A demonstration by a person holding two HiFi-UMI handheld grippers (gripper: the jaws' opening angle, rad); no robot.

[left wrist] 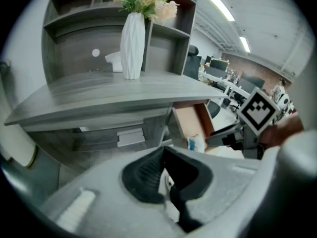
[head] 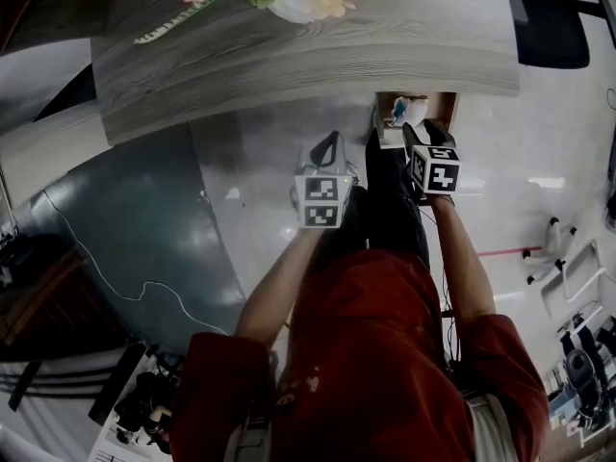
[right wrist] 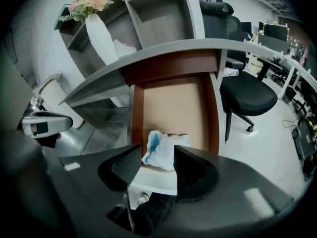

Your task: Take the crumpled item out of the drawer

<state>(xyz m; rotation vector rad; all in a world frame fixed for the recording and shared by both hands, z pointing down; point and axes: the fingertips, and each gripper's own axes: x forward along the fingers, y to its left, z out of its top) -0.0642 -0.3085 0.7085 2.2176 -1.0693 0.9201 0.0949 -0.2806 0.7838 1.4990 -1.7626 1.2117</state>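
Observation:
The wooden drawer (right wrist: pixel 173 100) stands pulled out from under the grey desk top (right wrist: pixel 163 53). A crumpled white item with blue marks (right wrist: pixel 162 150) lies at the drawer's front end, also seen in the head view as the crumpled item (head: pixel 408 112). My right gripper (right wrist: pixel 157 155) is open just above the drawer front, and the item shows in the gap beyond its fingertips, untouched. In the head view the right gripper (head: pixel 417 135) points down into the drawer (head: pixel 445 104). My left gripper (head: pixel 333 141) hangs to the left of the drawer over the floor, fingertips together, holding nothing.
A white vase of flowers (left wrist: pixel 132 46) stands on the desk top (head: pixel 289 61) beneath open shelves (right wrist: pixel 163 9). A black office chair (right wrist: pixel 247 95) sits right of the drawer. The person's legs and a shoe are just below the drawer front. A thin cable (head: pixel 144 287) runs across the floor.

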